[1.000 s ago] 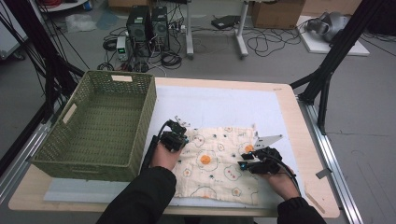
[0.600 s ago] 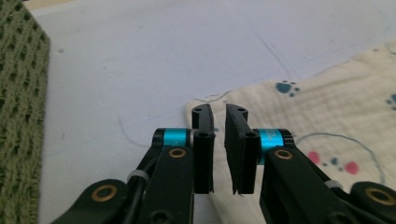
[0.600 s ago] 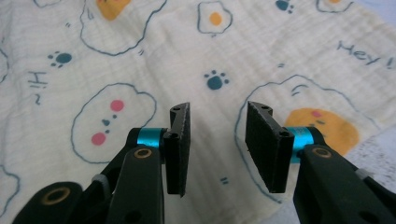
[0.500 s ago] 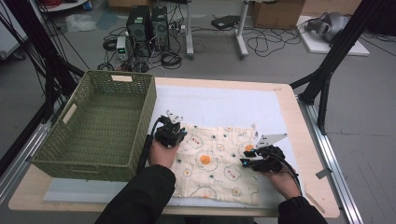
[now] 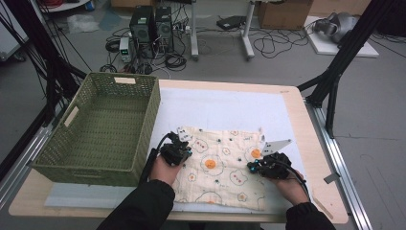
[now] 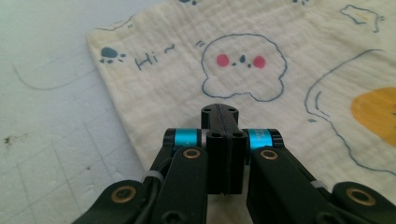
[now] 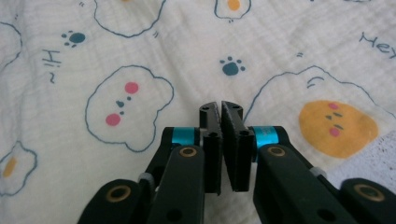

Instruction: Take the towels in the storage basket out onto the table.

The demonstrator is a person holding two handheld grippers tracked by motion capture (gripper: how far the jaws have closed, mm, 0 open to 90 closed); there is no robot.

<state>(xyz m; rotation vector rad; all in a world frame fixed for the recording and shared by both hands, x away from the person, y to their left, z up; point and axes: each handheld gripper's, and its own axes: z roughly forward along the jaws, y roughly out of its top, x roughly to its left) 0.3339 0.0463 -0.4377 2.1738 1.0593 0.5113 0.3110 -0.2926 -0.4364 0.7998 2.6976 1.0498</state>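
So we've got the printed cloth point(image 5: 221, 163) lying flat on the worktop point(image 5: 306, 143), just right of the green basket point(image 5: 103, 127). Left hand-held gripper point(image 6: 219, 112) sits over its left edge, jaws pressed together. Right hand-held gripper point(image 7: 220, 109) is pressed together too, over the cloth's right side.

Lab | computer towers point(image 5: 152, 24), cable tangle point(image 5: 273, 45) on floor | black rig frame point(image 5: 342, 57)

Left claw point(image 6: 219, 112) closed, right claw point(image 7: 220, 108) nearly closed.
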